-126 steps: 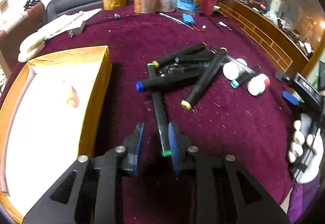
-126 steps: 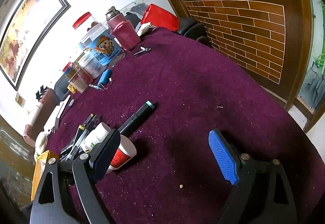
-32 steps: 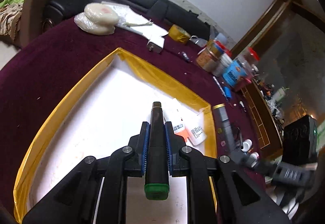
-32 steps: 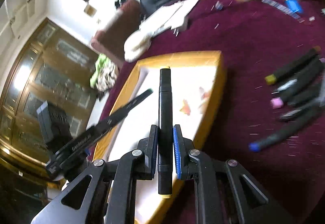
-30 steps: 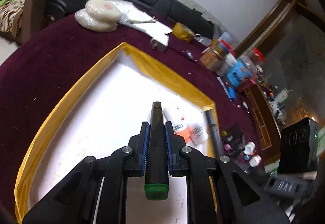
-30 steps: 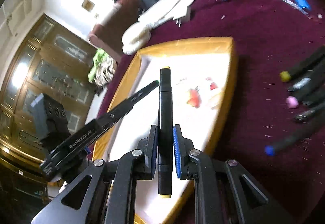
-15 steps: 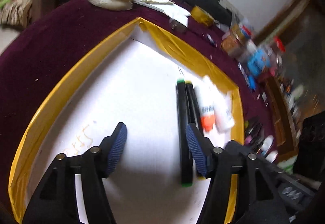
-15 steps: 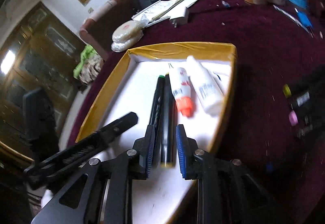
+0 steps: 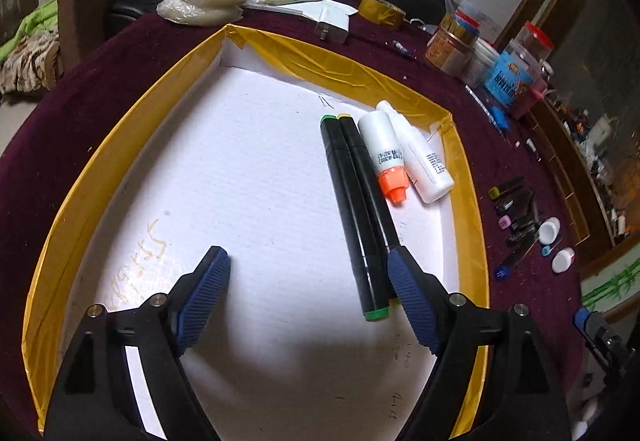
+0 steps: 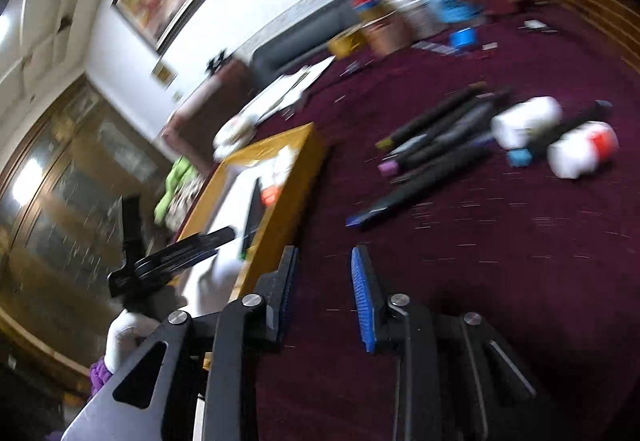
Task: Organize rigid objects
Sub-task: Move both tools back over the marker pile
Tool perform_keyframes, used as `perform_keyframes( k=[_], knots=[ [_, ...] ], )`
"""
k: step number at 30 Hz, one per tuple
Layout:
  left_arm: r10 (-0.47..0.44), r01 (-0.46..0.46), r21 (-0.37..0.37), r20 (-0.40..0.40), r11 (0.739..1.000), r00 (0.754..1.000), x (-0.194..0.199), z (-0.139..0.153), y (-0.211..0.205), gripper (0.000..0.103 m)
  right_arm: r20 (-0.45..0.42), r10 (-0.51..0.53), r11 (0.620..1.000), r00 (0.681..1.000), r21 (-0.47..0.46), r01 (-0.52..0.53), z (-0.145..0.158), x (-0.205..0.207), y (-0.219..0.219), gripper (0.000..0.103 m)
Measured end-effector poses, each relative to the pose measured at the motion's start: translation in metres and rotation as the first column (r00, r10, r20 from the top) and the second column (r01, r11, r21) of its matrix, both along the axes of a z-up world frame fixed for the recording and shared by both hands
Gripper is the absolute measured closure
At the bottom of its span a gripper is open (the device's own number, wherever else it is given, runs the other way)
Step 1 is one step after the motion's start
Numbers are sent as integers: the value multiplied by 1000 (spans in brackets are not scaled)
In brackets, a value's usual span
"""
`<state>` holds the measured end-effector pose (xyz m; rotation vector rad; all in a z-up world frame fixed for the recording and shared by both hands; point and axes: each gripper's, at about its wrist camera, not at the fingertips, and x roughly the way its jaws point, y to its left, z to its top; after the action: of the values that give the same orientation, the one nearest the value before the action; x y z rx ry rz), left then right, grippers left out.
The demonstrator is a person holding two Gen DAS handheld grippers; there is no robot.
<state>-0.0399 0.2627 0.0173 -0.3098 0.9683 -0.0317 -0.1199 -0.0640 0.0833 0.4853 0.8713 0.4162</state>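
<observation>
left tongs [image 9: 308,273] spread wide, empty, over yellow-rimmed tray [image 9: 360,73]. two black markers [image 9: 354,201] lie side by side in tray w/ two white bottles [image 9: 404,157] at their right. right tongs [image 10: 324,289] parted, empty, over maroon surface [image 10: 480,281]; loose markers [image 10: 432,149] farther off.

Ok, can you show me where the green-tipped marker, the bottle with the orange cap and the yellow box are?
green-tipped marker [image 9: 352,209], left wrist view, middle of its black barrel.
bottle with the orange cap [image 9: 381,139], left wrist view, its white body.
yellow box [image 9: 340,67], left wrist view, far taped wall.
</observation>
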Motion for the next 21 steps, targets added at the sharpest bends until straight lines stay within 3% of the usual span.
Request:
perform_keyframes(
  k=[6, 10, 16, 21],
  knots=[
    [33, -31, -96, 19, 995, 999, -2, 6, 11, 21, 10, -152, 988, 988, -12, 152, -6, -17, -65, 71],
    [60, -39, -153, 136, 987, 989, -18, 31, 10, 21, 20, -217, 976, 976, -23, 217, -5, -20, -94, 71],
    [-11, 32, -71, 282, 997, 959, -51, 70, -33, 21, 53, -329, 942, 943, -55, 332, 4, -10, -142, 70],
    [-107, 97, 46, 404, 994, 908, -69, 105, -81, 16, 72, -471, 878, 879, -61, 475, 1, 12, -188, 70]
  ],
)
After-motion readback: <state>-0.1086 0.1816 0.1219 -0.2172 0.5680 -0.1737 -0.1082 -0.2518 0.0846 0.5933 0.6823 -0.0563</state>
